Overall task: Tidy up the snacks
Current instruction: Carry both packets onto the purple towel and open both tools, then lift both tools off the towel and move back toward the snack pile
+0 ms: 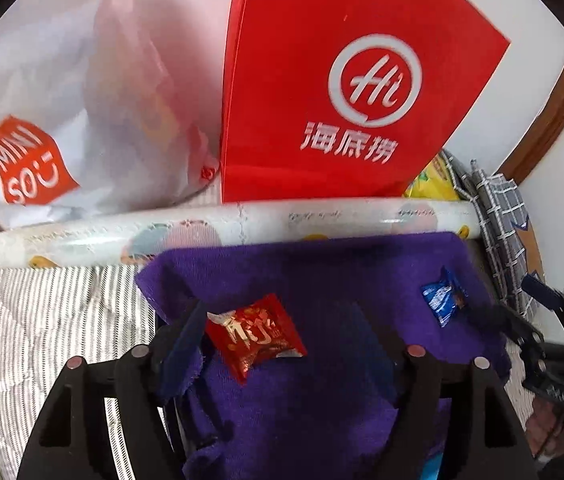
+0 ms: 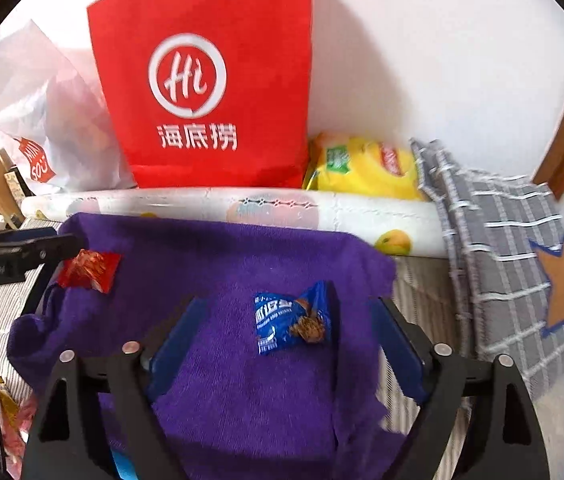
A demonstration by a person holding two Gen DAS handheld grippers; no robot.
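A red snack packet point(image 1: 254, 336) lies on a purple cloth point(image 1: 322, 392) between the fingers of my left gripper point(image 1: 278, 332), close to the left finger; the jaws stand open and do not press it. A blue cookie packet point(image 2: 290, 324) lies on the same purple cloth point(image 2: 242, 400) between the wide-open fingers of my right gripper point(image 2: 288, 312), touching neither pad. In the left wrist view the blue packet point(image 1: 444, 296) sits at the cloth's right side. The right wrist view shows the red packet point(image 2: 90, 270) at the cloth's far left, beside the left gripper point(image 2: 42, 246).
Behind the cloth lies a white patterned roll point(image 1: 222, 228). Against the wall stand a red paper bag point(image 2: 206, 92) and a white Miniso bag point(image 1: 42, 120). A yellow chip bag point(image 2: 362, 168) and a grey plaid cloth point(image 2: 502, 248) sit at the right. Striped fabric point(image 1: 62, 320) covers the surface.
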